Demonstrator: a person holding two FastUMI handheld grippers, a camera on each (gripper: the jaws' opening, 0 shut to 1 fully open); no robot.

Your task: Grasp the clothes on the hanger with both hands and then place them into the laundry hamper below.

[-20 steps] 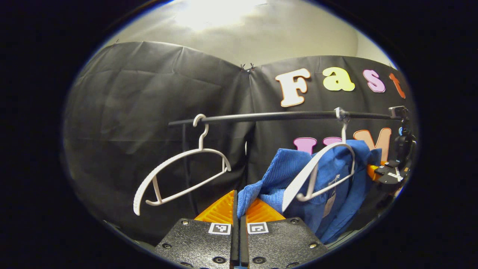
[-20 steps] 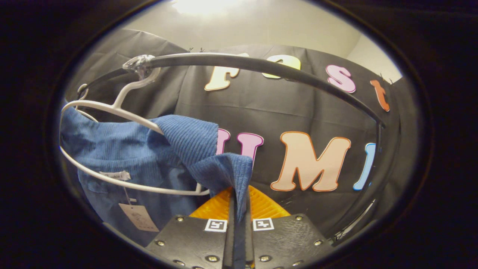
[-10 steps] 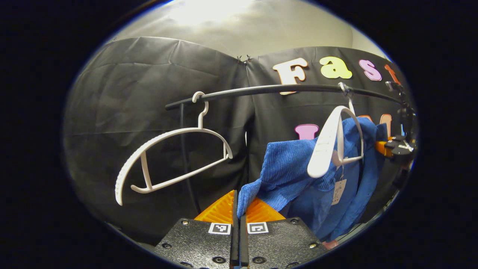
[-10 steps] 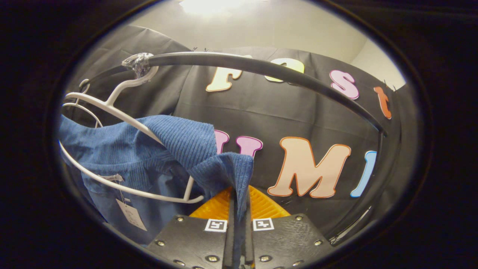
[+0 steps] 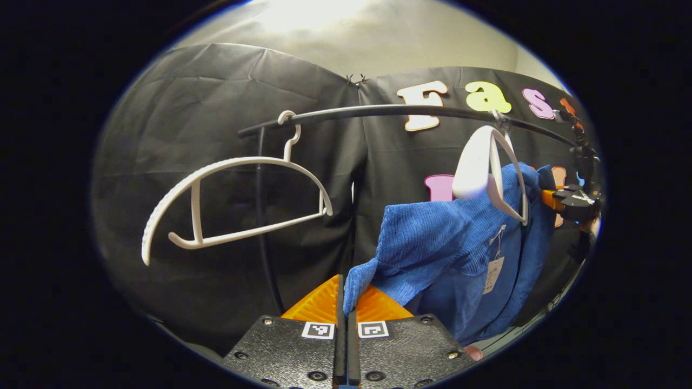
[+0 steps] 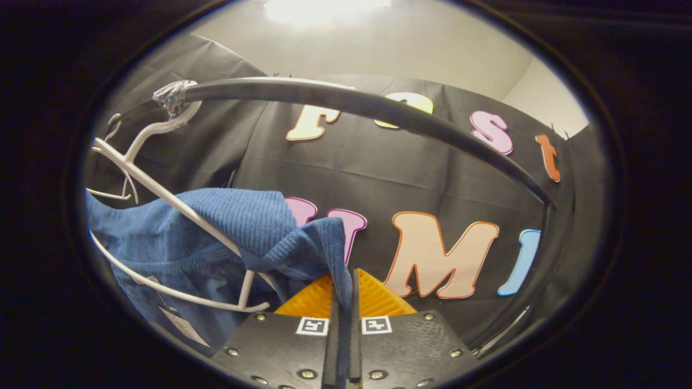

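A blue ribbed garment point(image 5: 432, 248) hangs partly off a white hanger point(image 5: 484, 167) on the black rail point(image 5: 378, 112). My left gripper point(image 5: 344, 305) is shut on one corner of the garment at the bottom of the left gripper view. In the right gripper view the same garment point(image 6: 216, 232) drapes over the white hanger point(image 6: 162, 197), and my right gripper point(image 6: 346, 294) is shut on its other corner. The right gripper point(image 5: 573, 197) also appears far right in the left gripper view. A paper tag point(image 5: 491, 274) dangles from the garment.
A second, bare white hanger point(image 5: 227, 200) hangs on the rail to the left. A black upright post point(image 5: 262, 216) stands behind it. The rail point(image 6: 378, 111) arcs close above the right gripper and bends down at its right end point(image 6: 546, 216).
Both grippers have dropped, pulling the garment down. The garment's left shoulder has slid off the hanger, which has swung and turned edge-on. The bare hanger sits higher in view.
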